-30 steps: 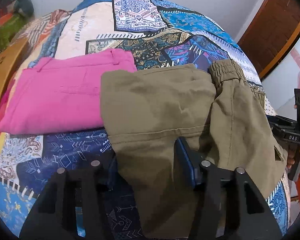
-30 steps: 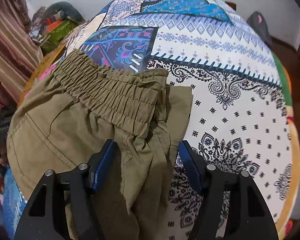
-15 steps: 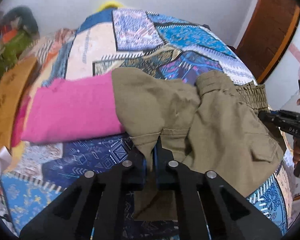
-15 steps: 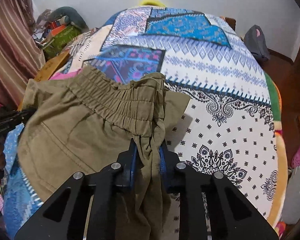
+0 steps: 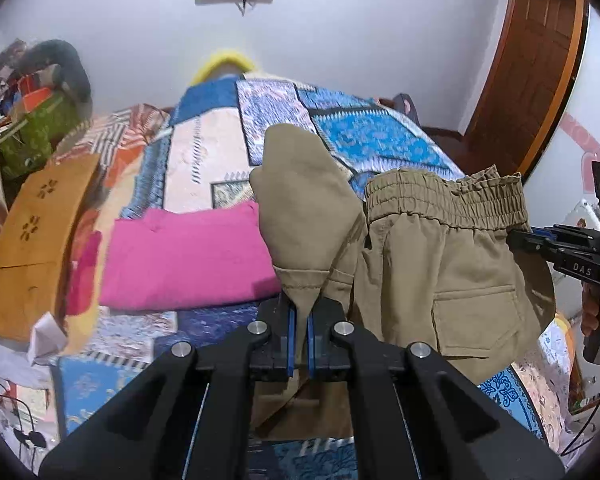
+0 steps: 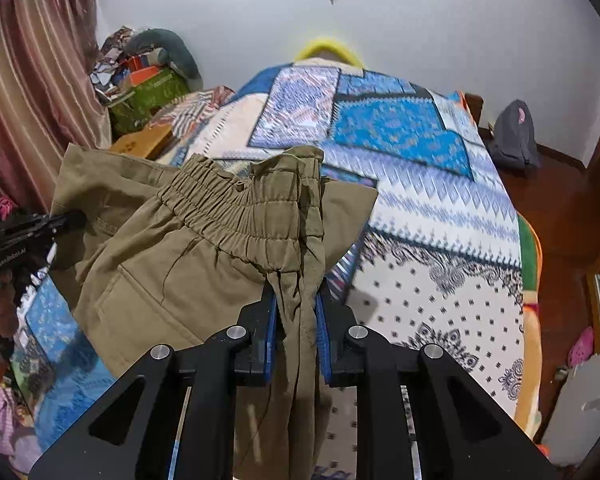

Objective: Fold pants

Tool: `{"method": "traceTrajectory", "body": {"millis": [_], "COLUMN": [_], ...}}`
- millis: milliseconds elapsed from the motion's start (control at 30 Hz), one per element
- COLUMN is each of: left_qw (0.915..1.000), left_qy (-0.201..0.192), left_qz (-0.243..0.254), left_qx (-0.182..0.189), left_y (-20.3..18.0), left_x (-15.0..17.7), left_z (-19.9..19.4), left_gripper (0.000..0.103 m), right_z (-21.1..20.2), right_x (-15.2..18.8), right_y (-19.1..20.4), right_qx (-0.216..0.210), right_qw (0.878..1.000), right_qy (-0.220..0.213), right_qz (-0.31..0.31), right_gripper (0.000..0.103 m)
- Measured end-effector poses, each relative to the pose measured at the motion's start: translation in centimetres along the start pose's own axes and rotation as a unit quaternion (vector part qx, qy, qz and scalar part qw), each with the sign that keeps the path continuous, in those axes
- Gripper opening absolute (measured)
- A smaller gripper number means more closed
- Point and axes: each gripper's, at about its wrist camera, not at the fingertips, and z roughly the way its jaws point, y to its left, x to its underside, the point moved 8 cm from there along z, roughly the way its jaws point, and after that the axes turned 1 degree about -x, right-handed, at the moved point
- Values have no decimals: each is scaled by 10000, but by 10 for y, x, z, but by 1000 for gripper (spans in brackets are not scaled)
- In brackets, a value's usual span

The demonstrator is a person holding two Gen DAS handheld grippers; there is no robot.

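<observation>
The olive-khaki pants (image 5: pixel 440 272) hang lifted above the patchwork bed. My left gripper (image 5: pixel 299 322) is shut on a pinched fold of the pants at their left side. My right gripper (image 6: pixel 296 320) is shut on the bunched cloth just below the elastic waistband (image 6: pixel 236 216). The pants (image 6: pixel 148 276) stretch between the two grippers, back pocket facing the left wrist camera. The right gripper (image 5: pixel 534 240) also shows at the right edge of the left wrist view, and the left gripper (image 6: pixel 66 222) at the left edge of the right wrist view.
A folded pink garment (image 5: pixel 188 256) lies on the patchwork bedspread (image 6: pixel 400 132) to the left of the pants. A wooden board (image 5: pixel 32 240) leans at the bed's left side. Cluttered boxes (image 6: pixel 148 92) stand by the curtain. A dark bag (image 6: pixel 514 136) sits on the floor at right.
Both grippers closed on the khaki pants and lifted them off the bed. The pants now hang in the air between them; the view has tilted up toward the wall.
</observation>
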Motion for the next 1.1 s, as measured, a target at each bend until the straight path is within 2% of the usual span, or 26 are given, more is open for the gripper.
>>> {"method": "traceTrajectory", "body": {"millis": [300,700,933,1100], "left_qw": [9995,9961,9940,9928], "left_qy": [-190,-203,-43,217], "left_qz": [-234,-651,-840,-838], "left_qx": [-113,-566,-704,-831], "left_y": [64,163,209,227], "left_x": [-14,-28,-34,-22], "left_z": [-14,0,29,61], "left_gripper": [4,4,4,4], "right_z": [18,85,127,159], "right_x": [-39,-87,-103,-102], "right_y": [47,108,131,134], "right_qx": [-56,-377,-449,-437], "right_qw": [9995,9975,9963,9955], "right_qy": [-196,-234,-142,41], "right_qz": [-236,-556,-726,-844], "right_gripper": [15,15,15,15]}}
